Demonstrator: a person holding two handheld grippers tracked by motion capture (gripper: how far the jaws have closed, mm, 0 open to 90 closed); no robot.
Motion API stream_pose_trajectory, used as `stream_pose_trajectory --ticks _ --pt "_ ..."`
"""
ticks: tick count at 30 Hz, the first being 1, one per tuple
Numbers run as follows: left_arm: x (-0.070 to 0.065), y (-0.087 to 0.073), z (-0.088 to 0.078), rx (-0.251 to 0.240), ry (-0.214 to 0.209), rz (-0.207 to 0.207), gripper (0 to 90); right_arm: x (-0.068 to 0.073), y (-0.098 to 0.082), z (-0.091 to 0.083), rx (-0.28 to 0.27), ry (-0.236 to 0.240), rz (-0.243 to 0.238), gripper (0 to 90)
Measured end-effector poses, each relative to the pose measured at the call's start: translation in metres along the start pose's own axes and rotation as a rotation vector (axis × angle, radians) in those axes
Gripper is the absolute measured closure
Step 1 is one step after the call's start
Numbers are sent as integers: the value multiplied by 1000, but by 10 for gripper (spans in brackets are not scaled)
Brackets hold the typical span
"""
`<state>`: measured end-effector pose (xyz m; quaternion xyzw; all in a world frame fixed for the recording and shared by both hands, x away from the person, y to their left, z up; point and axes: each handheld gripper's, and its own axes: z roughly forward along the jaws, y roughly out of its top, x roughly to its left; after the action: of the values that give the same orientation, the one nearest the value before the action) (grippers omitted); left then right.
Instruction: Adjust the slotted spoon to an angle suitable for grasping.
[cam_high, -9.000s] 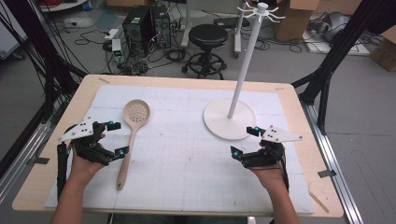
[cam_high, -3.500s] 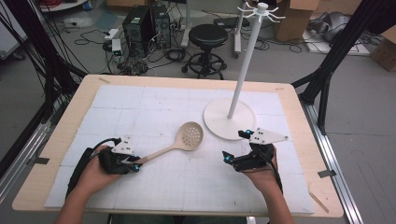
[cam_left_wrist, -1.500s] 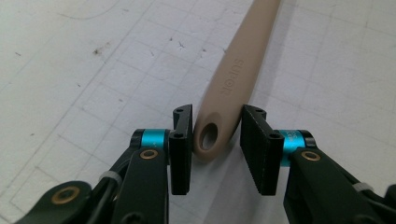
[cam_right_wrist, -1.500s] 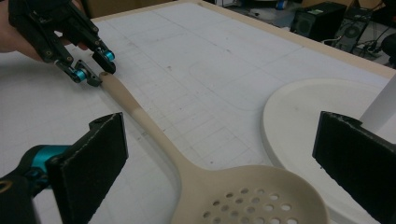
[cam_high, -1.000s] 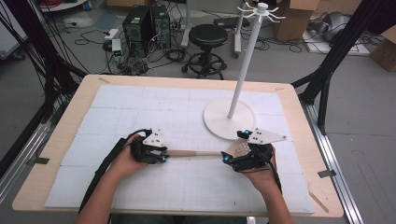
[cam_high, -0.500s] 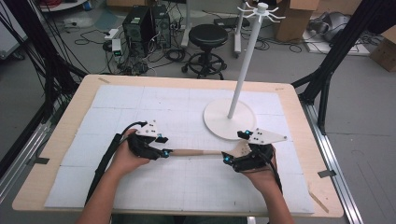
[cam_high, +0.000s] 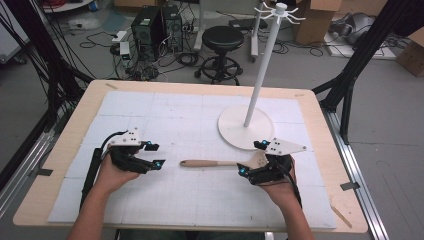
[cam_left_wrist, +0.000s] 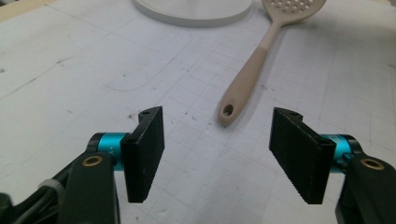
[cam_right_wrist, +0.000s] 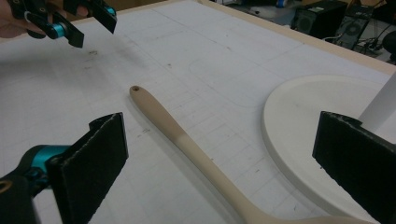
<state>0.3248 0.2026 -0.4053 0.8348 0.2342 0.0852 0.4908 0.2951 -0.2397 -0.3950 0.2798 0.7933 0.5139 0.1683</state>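
Both jaws gape on each hand-held gripper, left and right, flanking a beige slotted wooden spoon lying flat on the surface.

Spoon: bowl end hidden under right gripper in high view; bowl cut by top edge at 1 o'clock in left gripper view, by bottom edge at 5 o'clock in right gripper view. Stand base cut off at 3 o'clock, partly behind the jaw. Forearms cut at 6 o'clock.
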Motion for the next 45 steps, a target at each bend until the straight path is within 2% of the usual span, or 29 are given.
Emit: stream_pose_trajectory --ticks 1,4,8,11,14,16,17,18,23,25,30,39,42,45 --pt "1 -1 -3 -13 1 -16 345 0 0 0 1 0 1 16" --pt "2 -1 -10 -38 13 -28 319 0 0 2 4 2 -5 16" --pt "2 1 -16 -85 -4 -53 279 0 0 1 3 3 3 16" --pt "3 2 -18 -98 16 -75 269 -1 0 -1 -8 -3 8 16" --pt "4 2 -20 -109 34 -78 227 -2 0 -2 -8 -6 18 16" --pt "3 2 -23 -120 48 -64 218 -2 0 -1 -7 -8 19 16" --pt "3 3 -24 -128 69 -58 166 -2 0 -1 -6 -10 12 16" --pt "2 3 -25 -131 80 -61 162 -2 0 -1 -3 -7 17 16" --pt "2 4 -30 -147 87 -57 113 -2 0 1 0 -5 13 16" --pt "0 5 -31 -149 119 -46 64 -3 0 2 0 -4 15 16" --pt "-1 5 -34 -169 96 -46 64 -4 0 1 -5 -3 15 16" --pt "0 3 -33 -157 96 -56 64 -4 0 1 -2 -8 22 16" --pt "1 1 -33 -147 116 -63 64 -4 0 2 -2 -7 23 16" --pt "1 0 -35 -176 148 -66 64 -4 1 4 0 -4 22 16"
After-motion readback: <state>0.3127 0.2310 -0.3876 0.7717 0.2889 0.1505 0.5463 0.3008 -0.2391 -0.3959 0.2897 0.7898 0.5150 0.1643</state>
